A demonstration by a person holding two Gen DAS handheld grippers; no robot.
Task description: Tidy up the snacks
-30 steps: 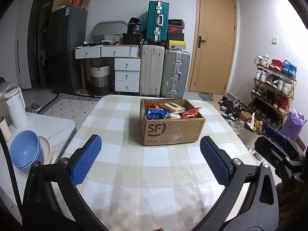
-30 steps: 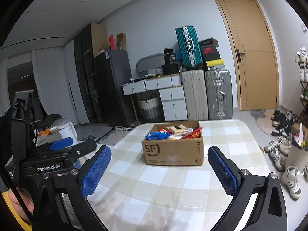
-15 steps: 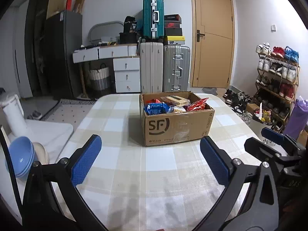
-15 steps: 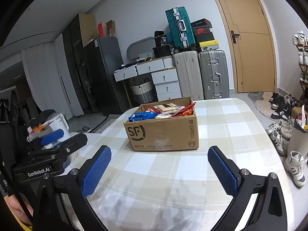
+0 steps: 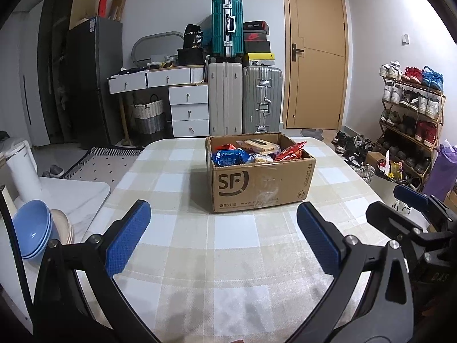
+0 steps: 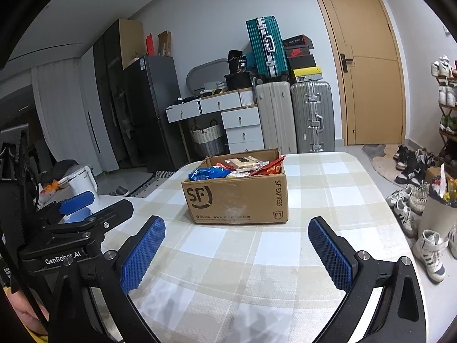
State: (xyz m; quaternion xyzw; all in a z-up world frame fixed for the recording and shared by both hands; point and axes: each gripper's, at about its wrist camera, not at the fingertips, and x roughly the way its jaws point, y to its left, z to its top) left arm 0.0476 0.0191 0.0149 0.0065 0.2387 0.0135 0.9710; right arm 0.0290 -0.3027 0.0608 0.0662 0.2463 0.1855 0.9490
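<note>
The SF cardboard box (image 5: 261, 175), filled with snack packets (image 5: 231, 156), is seen mid-frame on the checked tabletop (image 5: 200, 245), straight ahead of both grippers. Left gripper (image 5: 222, 237) and right gripper (image 6: 237, 250) are held wide open, empty, roughly equally near.

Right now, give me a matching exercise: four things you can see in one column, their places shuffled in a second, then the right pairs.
Things:
1. box
2. blue bowls
3. teal suitcase
4. basket

Places:
A. on top of the pale suitcase
B. under the desk
C. on the checked table
D. on the white counter left of the table

Pairs: 1-C, 2-D, 3-A, 4-B
</note>
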